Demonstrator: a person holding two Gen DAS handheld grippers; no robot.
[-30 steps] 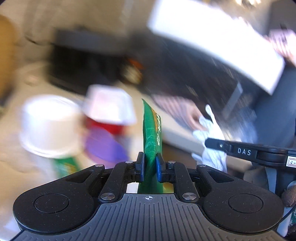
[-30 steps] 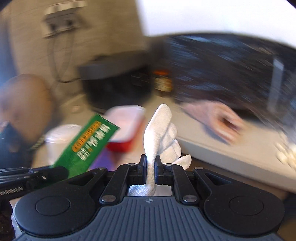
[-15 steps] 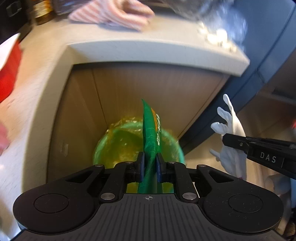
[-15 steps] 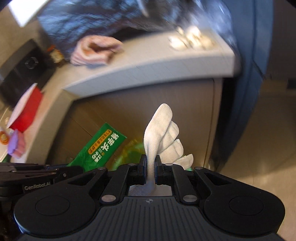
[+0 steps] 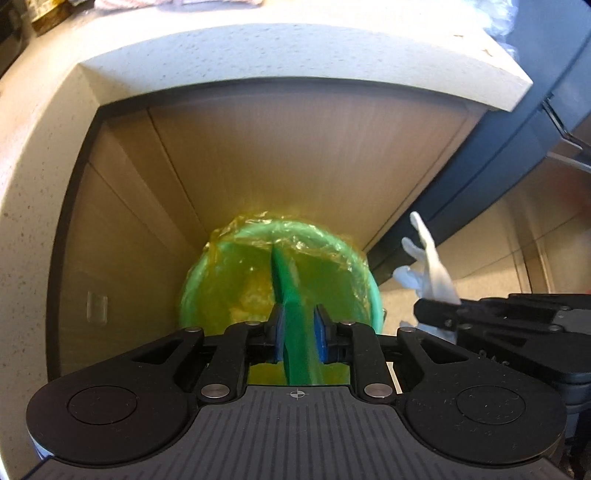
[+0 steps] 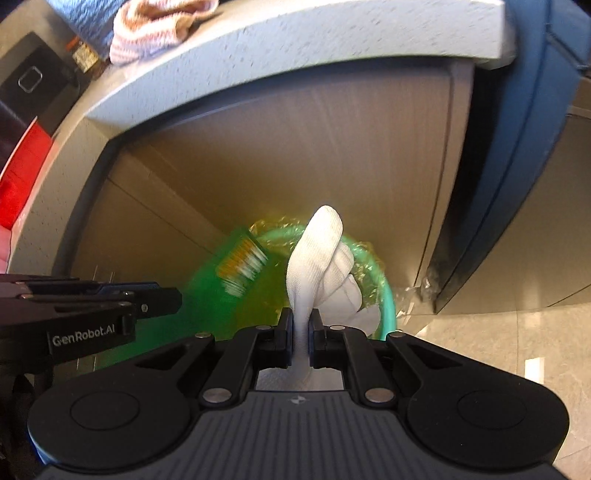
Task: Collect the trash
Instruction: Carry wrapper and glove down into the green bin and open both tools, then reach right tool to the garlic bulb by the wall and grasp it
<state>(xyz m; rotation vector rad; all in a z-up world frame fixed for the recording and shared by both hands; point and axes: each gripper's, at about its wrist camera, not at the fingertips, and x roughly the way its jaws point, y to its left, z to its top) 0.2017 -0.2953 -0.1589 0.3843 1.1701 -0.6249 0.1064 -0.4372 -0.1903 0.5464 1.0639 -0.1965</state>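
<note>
A green bin (image 5: 367, 284) lined with a yellow bag stands on the floor in the corner under the counter. My left gripper (image 5: 298, 314) hangs right above it, pointing steeply down. Its jaws are opening, and the green snack wrapper (image 5: 288, 280) between them hangs loose and blurred, slipping toward the bag. The right wrist view shows the wrapper (image 6: 240, 266) smeared beside the left gripper (image 6: 175, 297). My right gripper (image 6: 299, 317) is shut on a crumpled white paper towel (image 6: 321, 251) over the bin's (image 6: 388, 295) right side. The left wrist view has the towel (image 5: 432, 266) at its right.
The speckled countertop (image 5: 295, 48) juts out above the bin, with wooden cabinet fronts (image 5: 295, 155) behind it. A dark blue panel (image 5: 480, 166) stands to the right. A striped pink cloth (image 6: 162, 26) and a red box (image 6: 18, 177) lie on the counter. Pale floor tiles (image 6: 517, 350) lie at the right.
Both grippers swung from the countertop down over the green bin. The left jaws have spread and the wrapper now sits loose between them. The right keeps its hold on the towel.
</note>
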